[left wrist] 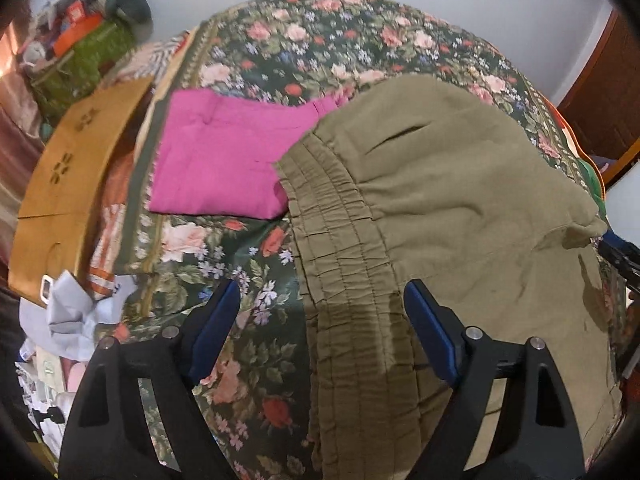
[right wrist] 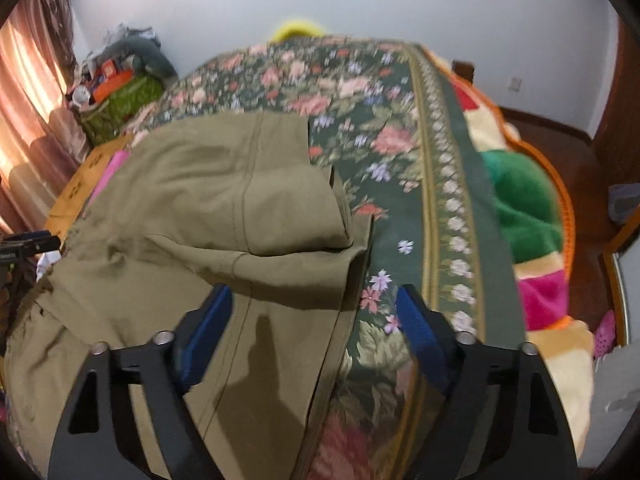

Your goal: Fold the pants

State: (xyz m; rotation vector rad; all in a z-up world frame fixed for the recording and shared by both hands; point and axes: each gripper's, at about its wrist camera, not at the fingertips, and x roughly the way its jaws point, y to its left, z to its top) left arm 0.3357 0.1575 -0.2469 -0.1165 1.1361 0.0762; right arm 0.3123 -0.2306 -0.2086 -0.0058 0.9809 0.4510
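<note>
At the bottom of the left wrist view, the left tool stands wide apart with nothing between its blue pads, poised over the gathered elastic waistband of the olive-green cotton pants. At the bottom of the right wrist view, the right tool is likewise spread and empty, straddling the pants' straight right-hand edge where it meets the dark green floral bedspread.

The pants lie across the bed, one portion already lapped over the rest in the middle of the right view. The cloth looks soft, light and limp, so it will likely sag and drag unless lifted at two points. The ribbed waistband is thicker and should give the firmest pinch; the seamed edge suits the other tool.

Further off, in the centre left of the left view, a folded magenta garment sits partly under the waistband.
</note>
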